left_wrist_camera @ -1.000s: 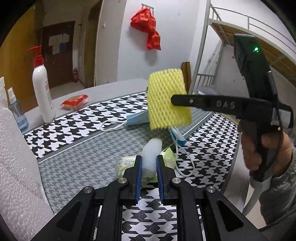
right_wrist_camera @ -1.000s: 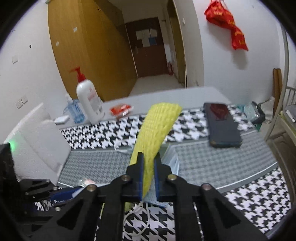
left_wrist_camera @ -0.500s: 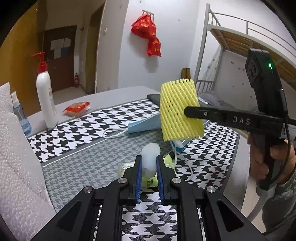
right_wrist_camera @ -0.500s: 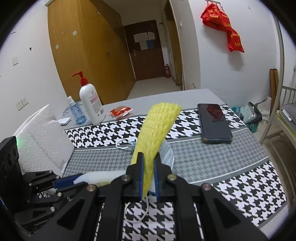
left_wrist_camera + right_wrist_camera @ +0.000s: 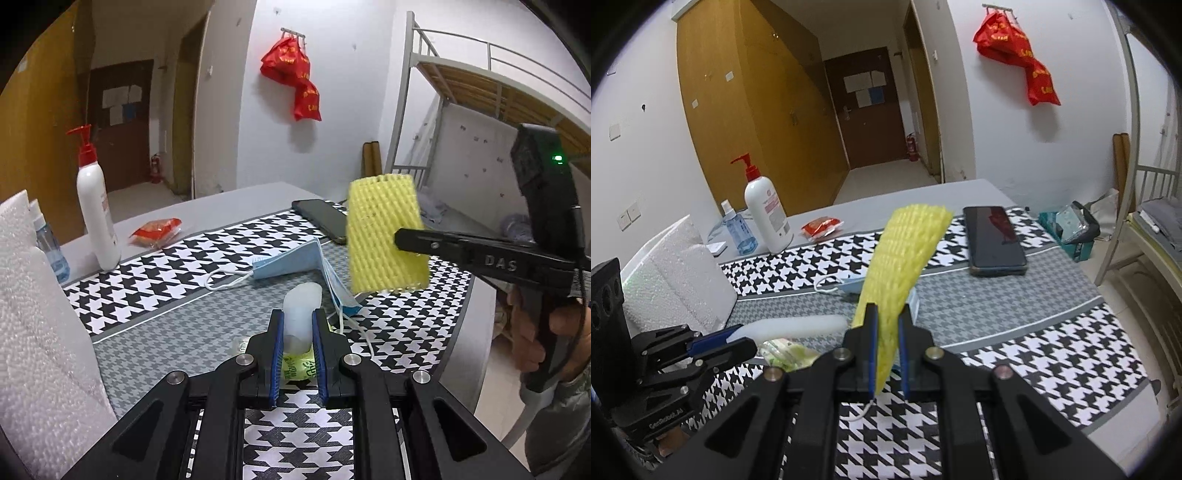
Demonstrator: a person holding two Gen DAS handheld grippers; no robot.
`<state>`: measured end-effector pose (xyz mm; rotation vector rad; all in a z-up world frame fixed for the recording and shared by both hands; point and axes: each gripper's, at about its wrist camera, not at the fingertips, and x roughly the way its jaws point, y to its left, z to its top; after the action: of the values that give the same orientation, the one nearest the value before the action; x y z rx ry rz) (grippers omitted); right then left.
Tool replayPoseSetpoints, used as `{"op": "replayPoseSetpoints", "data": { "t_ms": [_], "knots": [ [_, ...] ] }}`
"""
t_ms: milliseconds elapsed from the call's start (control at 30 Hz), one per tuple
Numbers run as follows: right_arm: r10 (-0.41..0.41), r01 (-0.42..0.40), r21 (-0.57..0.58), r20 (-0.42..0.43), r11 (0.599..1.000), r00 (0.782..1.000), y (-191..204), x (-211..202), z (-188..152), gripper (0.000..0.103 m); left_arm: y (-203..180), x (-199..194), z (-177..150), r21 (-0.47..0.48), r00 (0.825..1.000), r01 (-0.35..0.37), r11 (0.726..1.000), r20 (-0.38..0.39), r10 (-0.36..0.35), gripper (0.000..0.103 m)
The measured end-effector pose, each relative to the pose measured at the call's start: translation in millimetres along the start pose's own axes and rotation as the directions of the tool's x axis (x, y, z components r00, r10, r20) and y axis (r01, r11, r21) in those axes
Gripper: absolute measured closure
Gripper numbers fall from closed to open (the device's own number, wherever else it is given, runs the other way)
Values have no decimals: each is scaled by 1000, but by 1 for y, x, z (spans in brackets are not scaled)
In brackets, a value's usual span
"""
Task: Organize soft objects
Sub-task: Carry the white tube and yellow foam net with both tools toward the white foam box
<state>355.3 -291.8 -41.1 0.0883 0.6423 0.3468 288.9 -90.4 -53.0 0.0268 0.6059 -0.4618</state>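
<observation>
A yellow foam net sleeve (image 5: 903,266) is pinched in my right gripper (image 5: 886,354), which is shut on its lower end and holds it up above the table. From the left wrist the same sleeve (image 5: 384,247) hangs in the air at the right, clamped by the right gripper (image 5: 400,236). My left gripper (image 5: 298,349) is shut on a white foam tube (image 5: 301,314), which sticks out forward over the cloth. The right wrist view shows that tube (image 5: 798,326) lying level in the left gripper (image 5: 738,341). A blue face mask (image 5: 295,262) lies on the houndstooth cloth beyond it.
A green-printed packet (image 5: 295,365) lies under the left fingers. White bubble wrap (image 5: 33,332) is piled at the left. A pump bottle (image 5: 96,206), a small blue bottle (image 5: 737,230), a red snack packet (image 5: 157,229) and a dark phone (image 5: 995,240) stand or lie further back.
The right gripper with the yellow sleeve has drifted to the right in the left wrist view and pulled back from the table. The left gripper keeps its hold on the white tube.
</observation>
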Motion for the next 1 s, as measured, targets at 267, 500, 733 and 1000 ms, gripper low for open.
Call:
{"op": "replayPoseSetpoints", "data": {
  "t_ms": [267, 500, 733, 1000],
  "knots": [
    [-4, 3, 17, 32, 1000, 999, -3, -24, -7, 91, -12, -15, 2, 3, 1000, -14, 1000, 17, 14, 87],
    [17, -17, -1, 32, 1000, 999, 10, -35, -14, 90, -20, -37, 4, 9, 998, -35, 999, 50, 35, 87],
    [30, -28, -27, 60, 999, 998, 23, -48, -12, 90, -22, -55, 8, 18, 996, -51, 999, 78, 50, 87],
    [41, -38, -35, 84, 999, 996, 37, -60, -16, 90, -22, -74, 5, 28, 993, -67, 997, 97, 64, 87]
  ]
}}
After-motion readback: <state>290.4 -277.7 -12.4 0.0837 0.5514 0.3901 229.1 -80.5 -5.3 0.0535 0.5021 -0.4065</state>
